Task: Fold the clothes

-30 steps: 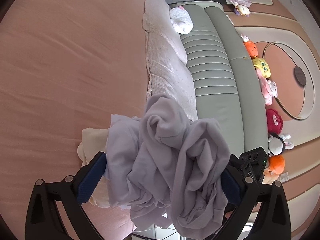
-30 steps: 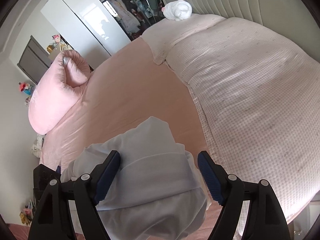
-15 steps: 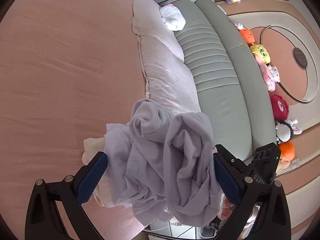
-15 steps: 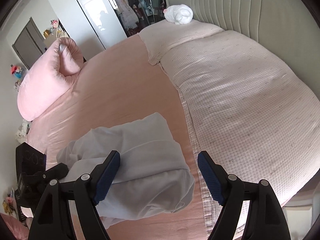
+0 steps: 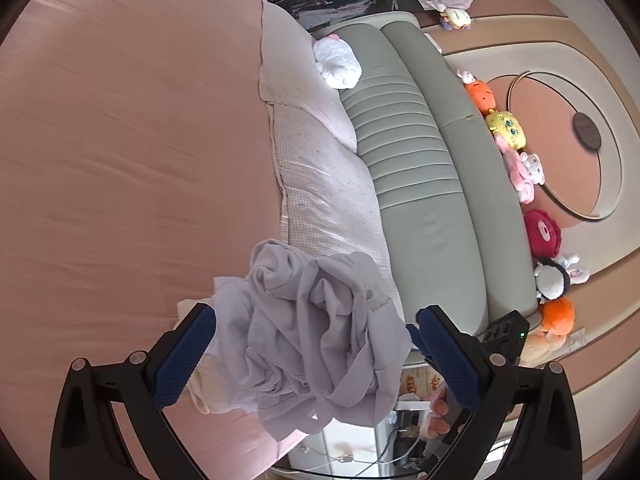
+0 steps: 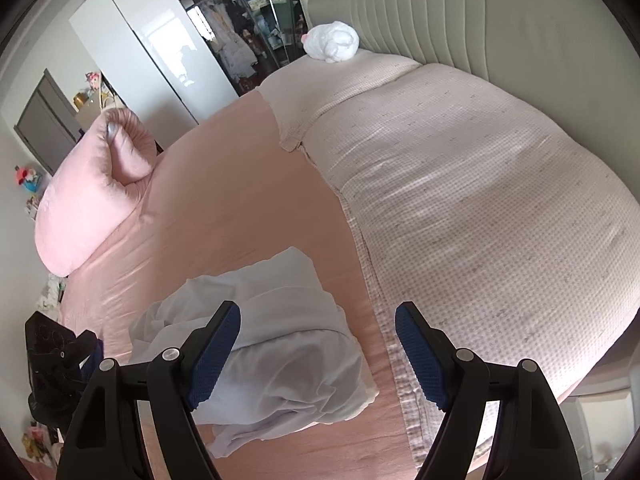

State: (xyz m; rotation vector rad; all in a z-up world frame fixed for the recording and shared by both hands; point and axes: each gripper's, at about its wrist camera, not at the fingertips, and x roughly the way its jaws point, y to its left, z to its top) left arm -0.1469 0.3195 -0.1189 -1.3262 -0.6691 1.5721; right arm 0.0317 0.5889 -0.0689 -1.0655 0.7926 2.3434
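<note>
No readable text or labels appear anywhere.

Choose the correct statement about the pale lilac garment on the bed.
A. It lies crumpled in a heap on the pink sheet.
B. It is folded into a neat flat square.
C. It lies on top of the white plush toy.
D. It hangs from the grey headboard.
A: the pale lilac garment lies bunched in loose wrinkles on the pink sheet, with both hand-held grippers open around it, away from the grey headboard and the white plush toy.

Home bedroom: bed [image 6: 224, 208], headboard [image 6: 460, 12], plush toys [image 5: 506, 130].
</note>
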